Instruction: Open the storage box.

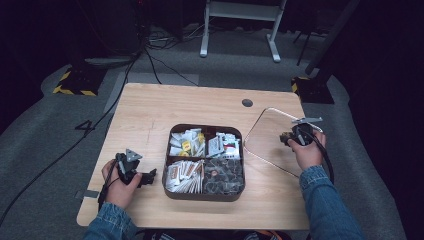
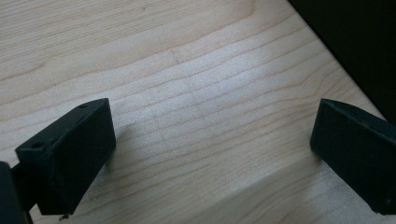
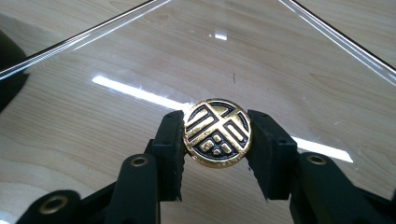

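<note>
The right gripper [image 3: 217,140] has its jaws clamped on the round gold-and-black knob [image 3: 217,132] of a clear glass lid [image 1: 272,140], right of the divided box [image 1: 203,162]. The left gripper [image 2: 212,149], jaws apart, rests on the bench [image 1: 150,107] near left.

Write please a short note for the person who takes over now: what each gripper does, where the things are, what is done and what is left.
Right gripper: shut on the round gold-and-black knob of the clear lid, which is off the box, to its right over the table.
Left gripper: open, holding nothing, low over bare wood left of the box.
Box: open in the middle of the table, four compartments filled with packets.
Done: lid is off.
Left, probably: put the lid down or back on the box.
</note>
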Demonstrator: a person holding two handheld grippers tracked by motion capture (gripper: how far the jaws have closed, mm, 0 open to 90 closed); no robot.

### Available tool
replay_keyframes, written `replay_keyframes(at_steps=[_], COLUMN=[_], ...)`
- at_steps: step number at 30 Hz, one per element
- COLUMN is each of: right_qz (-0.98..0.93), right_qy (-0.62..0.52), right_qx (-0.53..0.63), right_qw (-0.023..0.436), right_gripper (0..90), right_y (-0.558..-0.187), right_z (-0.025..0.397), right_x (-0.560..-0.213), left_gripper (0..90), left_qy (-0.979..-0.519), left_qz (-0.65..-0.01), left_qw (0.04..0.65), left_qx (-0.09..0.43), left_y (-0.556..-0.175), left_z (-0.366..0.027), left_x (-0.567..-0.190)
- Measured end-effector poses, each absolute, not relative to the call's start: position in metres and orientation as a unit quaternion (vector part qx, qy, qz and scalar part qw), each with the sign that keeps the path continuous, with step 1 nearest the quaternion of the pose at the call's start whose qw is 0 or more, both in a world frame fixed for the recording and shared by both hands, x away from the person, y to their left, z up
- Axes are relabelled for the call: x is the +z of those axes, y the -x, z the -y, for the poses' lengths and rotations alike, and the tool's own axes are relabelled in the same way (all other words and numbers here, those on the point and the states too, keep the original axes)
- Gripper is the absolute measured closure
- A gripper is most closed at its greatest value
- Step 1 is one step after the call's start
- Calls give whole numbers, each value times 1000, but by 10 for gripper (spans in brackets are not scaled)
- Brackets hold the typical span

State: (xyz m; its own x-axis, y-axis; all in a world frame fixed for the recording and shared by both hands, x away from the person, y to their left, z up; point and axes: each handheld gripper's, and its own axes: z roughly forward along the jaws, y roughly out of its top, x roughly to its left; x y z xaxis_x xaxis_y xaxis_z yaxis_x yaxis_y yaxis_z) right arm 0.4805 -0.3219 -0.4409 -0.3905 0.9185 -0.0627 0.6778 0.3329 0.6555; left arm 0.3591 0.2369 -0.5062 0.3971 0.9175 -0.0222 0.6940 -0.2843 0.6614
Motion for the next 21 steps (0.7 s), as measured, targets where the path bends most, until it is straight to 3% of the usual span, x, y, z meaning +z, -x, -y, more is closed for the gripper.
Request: replay_keyframes(at_steps=[21], right_qz=[-790], right_qy=[-521], right_qx=[257], right_qw=[195], right_gripper=[592], right_y=[-487], right_z=[318], right_x=[-467], left_gripper=[4], left_qy=[-780], left_qz=[-517], left_qw=[301], left_qx=[185], left_y=[-359], left_z=[-237], left_x=[-506])
